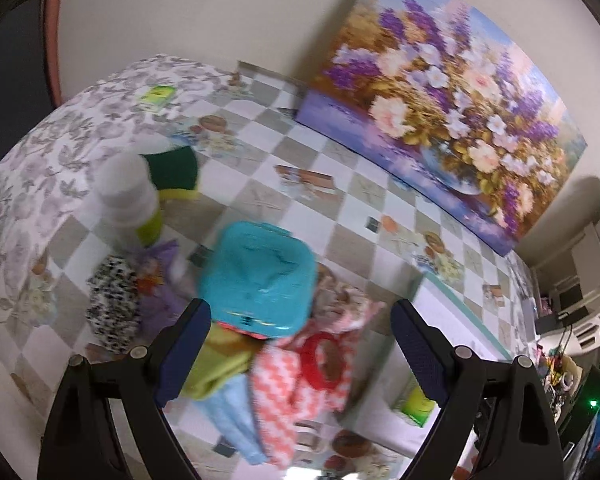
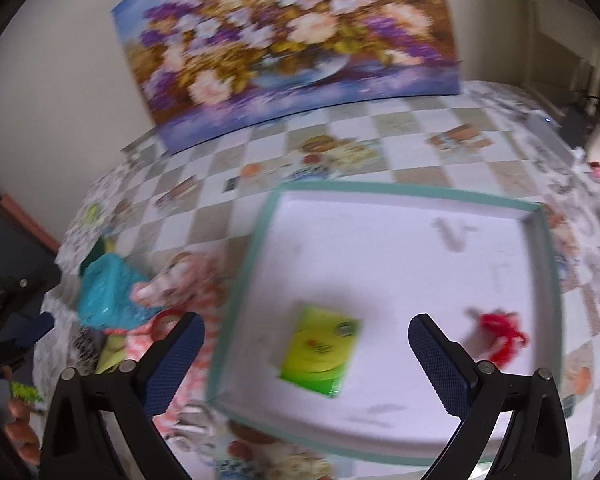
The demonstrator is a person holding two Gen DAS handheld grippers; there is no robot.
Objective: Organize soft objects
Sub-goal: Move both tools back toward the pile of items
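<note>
Both grippers gaping empty, left gripper (image 1: pixel 300 344) over cloth pile (image 1: pixel 284 376), right gripper (image 2: pixel 306 356) above tray (image 2: pixel 380 196)

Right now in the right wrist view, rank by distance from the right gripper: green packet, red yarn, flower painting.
1. green packet, in the white tray, just ahead between the right gripper fingers.
2. red yarn, in the tray, right of the fingers.
3. flower painting, leaning on the far wall.

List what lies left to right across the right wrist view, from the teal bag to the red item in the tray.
Teal bag → red ring on the pink-and-white cloths → tray's teal left wall → green-yellow packet inside the tray → red yarn-like tuft inside the tray.
</note>
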